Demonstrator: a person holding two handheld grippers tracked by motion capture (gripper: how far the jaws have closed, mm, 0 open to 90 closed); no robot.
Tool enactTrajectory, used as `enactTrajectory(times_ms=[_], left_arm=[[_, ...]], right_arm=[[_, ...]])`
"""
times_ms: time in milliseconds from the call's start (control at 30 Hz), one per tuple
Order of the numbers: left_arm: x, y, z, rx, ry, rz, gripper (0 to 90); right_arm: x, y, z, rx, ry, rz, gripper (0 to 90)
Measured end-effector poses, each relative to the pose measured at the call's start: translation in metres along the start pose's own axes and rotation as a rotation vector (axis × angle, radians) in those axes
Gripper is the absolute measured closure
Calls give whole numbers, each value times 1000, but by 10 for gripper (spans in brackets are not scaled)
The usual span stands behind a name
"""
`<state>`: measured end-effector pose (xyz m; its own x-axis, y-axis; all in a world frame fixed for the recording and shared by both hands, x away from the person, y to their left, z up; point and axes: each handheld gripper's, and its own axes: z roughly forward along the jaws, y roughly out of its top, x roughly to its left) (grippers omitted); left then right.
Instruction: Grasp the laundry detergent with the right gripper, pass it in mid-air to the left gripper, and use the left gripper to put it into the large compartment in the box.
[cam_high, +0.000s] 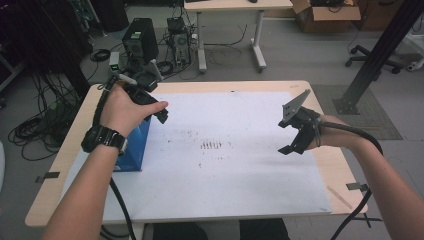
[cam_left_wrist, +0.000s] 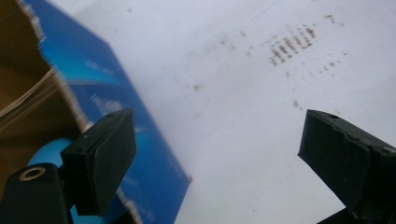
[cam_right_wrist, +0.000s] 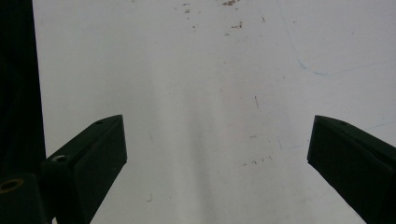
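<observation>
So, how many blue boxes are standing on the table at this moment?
1. The blue box stands near the table's left edge, partly under the left hand. In the left gripper view its top is open. Nothing seems hidden.

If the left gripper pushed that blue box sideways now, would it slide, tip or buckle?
The blue box looks like thin cardboard, open at the top in the left gripper view, so it is probably light and its walls may flex. It stands upright on the smooth white sheet, so a low push would likely slide it; a high one might tip it.
</observation>
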<state>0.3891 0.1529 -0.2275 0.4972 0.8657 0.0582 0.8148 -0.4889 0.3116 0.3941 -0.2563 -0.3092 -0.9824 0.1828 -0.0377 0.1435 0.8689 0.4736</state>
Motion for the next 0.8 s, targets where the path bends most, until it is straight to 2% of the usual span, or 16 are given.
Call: enactTrajectory(times_ms=[133,600,800], left_arm=[[-16,6,8,5,-27,61,87],[-55,18,28,3,-103,202,42],[-64,20,35,12,-120,221,43]], right_arm=[[1,1,-2,-3,15,4,35],[2,-3,-6,0,21,20,32],[3,-4,-7,0,22,16,28]])
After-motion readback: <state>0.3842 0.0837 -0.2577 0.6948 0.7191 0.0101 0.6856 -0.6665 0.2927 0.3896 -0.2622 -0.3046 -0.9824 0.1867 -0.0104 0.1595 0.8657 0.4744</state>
